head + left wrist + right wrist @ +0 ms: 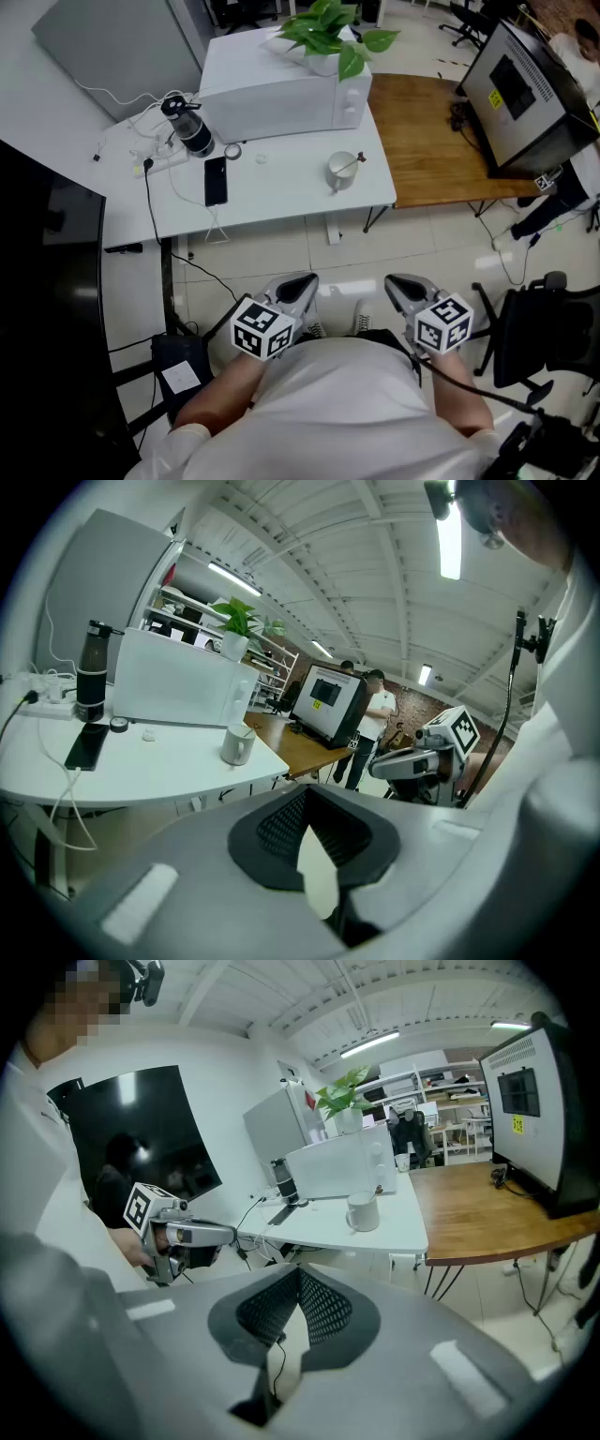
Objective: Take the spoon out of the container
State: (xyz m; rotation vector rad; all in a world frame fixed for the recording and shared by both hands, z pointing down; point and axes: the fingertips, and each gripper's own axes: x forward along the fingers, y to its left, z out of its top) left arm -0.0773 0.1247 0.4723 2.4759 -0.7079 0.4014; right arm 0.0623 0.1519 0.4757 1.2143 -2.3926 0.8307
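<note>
A white cup stands near the right front of the white table, with a spoon leaning out of it to the right. The cup also shows in the left gripper view and the right gripper view, far ahead of the jaws. Both grippers are held close to the person's body, well short of the table. My left gripper is shut and holds nothing. My right gripper is shut as well, also with nothing in it.
A white microwave with a potted plant on top stands at the table's back. A black bottle, a phone and cables lie to the left. A wooden table, a monitor and a chair stand on the right.
</note>
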